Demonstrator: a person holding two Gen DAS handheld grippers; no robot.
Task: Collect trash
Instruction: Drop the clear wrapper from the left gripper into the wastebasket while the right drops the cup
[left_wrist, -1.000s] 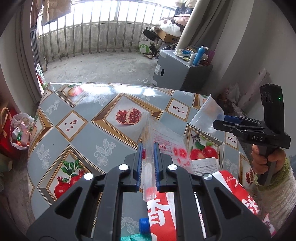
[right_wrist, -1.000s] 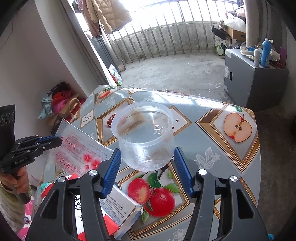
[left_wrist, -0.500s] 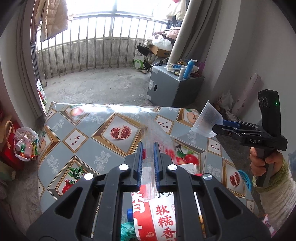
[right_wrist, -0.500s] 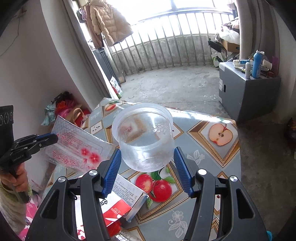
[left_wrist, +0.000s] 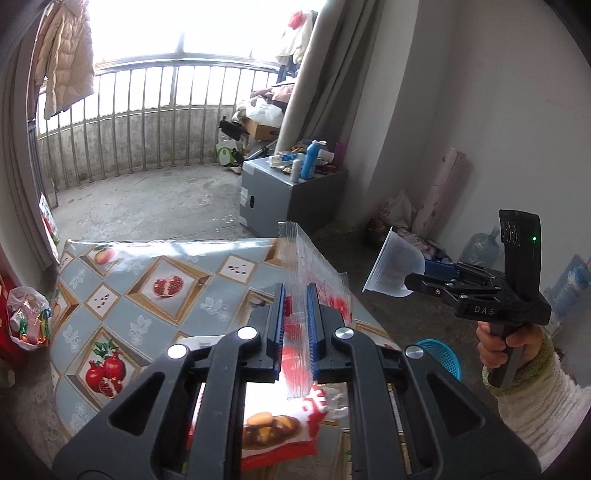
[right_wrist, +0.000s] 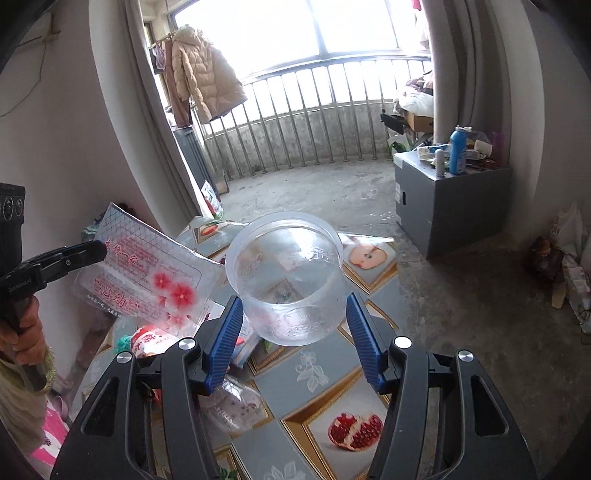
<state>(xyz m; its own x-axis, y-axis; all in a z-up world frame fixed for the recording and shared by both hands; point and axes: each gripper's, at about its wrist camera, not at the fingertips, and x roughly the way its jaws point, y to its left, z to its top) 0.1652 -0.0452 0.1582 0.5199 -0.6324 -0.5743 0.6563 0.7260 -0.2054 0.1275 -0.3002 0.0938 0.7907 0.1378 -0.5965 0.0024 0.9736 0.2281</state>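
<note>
Left gripper jaws pinched narrow, right gripper jaws wide.

Bright balcony room with bare concrete floor

Daylight pours through the railing; a puffer coat hangs left, a grey cabinet stands beside the curtain near the white wall.

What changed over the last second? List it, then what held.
Both grippers rose away from the table: left gripper carrying the clear wrapper, right gripper carrying the clear plastic cup. Nothing grabbed or released. Both grips unchanged; the red snack bag stays on the table.
</note>
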